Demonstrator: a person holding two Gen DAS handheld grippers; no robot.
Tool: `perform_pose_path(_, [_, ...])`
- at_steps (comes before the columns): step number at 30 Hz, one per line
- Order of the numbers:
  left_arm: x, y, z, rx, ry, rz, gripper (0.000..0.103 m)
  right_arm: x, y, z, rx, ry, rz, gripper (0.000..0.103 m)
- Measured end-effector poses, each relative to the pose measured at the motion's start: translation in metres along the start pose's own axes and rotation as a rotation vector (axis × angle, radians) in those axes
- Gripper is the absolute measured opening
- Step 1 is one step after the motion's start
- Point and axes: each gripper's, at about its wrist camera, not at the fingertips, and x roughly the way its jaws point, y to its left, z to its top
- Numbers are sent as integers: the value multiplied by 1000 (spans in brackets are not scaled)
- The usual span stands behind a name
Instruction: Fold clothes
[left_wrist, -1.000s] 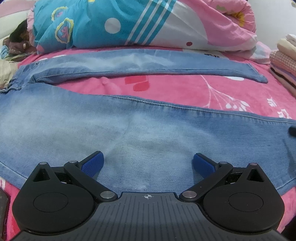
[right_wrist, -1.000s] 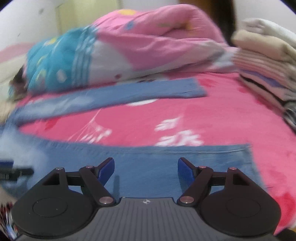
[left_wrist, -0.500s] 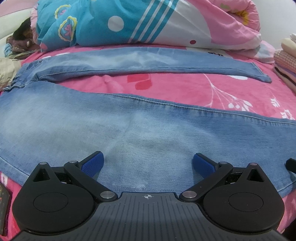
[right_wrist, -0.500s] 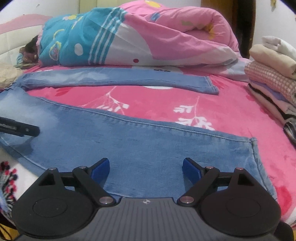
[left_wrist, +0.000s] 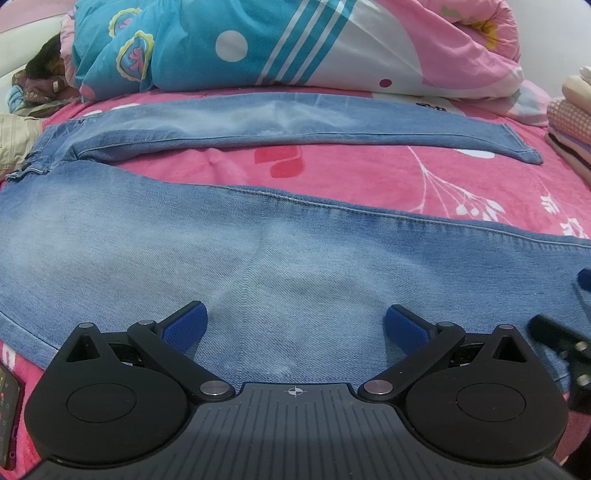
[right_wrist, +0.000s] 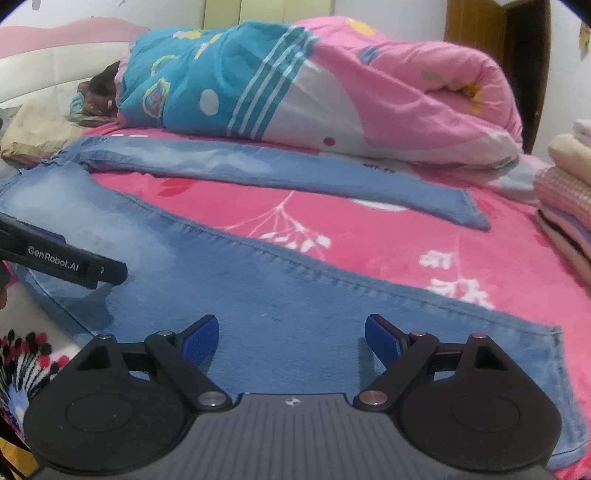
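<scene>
On the pink bed (left_wrist: 369, 173), jeans (left_wrist: 258, 258) lengthwise left-right, hems rightward, both grippers' jaws apart.

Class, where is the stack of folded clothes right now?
The stack sits at the right edge of both wrist views, on the pink bedspread, past the hem of the jeans' far leg, beside the rolled quilt.

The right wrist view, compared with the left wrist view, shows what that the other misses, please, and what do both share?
Only the right wrist view shows the wooden door, the hem of the near jeans leg and the left gripper's labelled side. Only the left wrist view shows a phone's edge at the bed's near left, and the right gripper's fingers entering at the right edge. Both share the jeans spread on the pink bedsheet, the rolled quilt, the folded stack, and open fingers over denim.
</scene>
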Motion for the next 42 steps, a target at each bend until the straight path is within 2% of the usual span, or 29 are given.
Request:
perform_pose_path(8, [0, -1, -1, -1, -1, 0, 103, 5, 5, -6, 0, -2, -20, 96])
perform_pose_path(42, [1, -2, -5, -5, -16, 7, 103, 6, 6, -8, 8, 13, -34, 100])
